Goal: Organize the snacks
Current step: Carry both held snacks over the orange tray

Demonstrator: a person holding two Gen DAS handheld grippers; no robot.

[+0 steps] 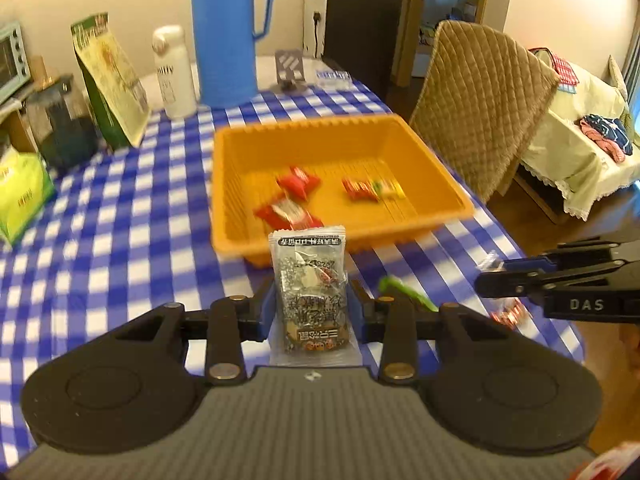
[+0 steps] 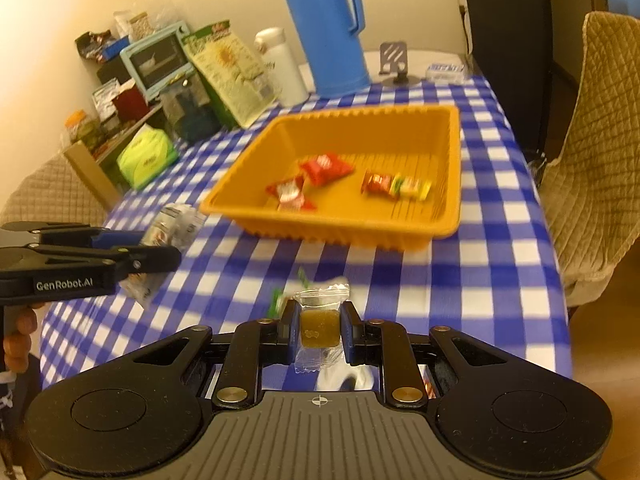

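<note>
My left gripper [image 1: 313, 300] is shut on a silver-grey snack packet [image 1: 310, 280], held upright above the blue checked tablecloth [image 1: 120, 220], just short of the orange tray [image 1: 248, 184]. Inside the tray lie red snack packets [image 1: 292, 196] and a red-and-yellow one [image 1: 372, 189]. My right gripper [image 2: 320, 322] is shut on a small clear wrapper with a brown candy [image 2: 320, 326], in front of the tray [image 2: 452, 168]. The left gripper [image 2: 160, 254] with its packet [image 2: 174, 224] shows at the left of the right wrist view. The right gripper [image 1: 486, 276] shows at the right of the left wrist view.
A green wrapped snack [image 1: 404, 292] and a red-white one [image 1: 508, 314] lie on the cloth near my grippers. Behind the tray stand a blue thermos jug [image 1: 228, 32], a white bottle [image 1: 174, 72], a green bag [image 1: 110, 80] and a phone stand [image 1: 290, 68]. A quilted chair [image 1: 480, 100] stands at the right.
</note>
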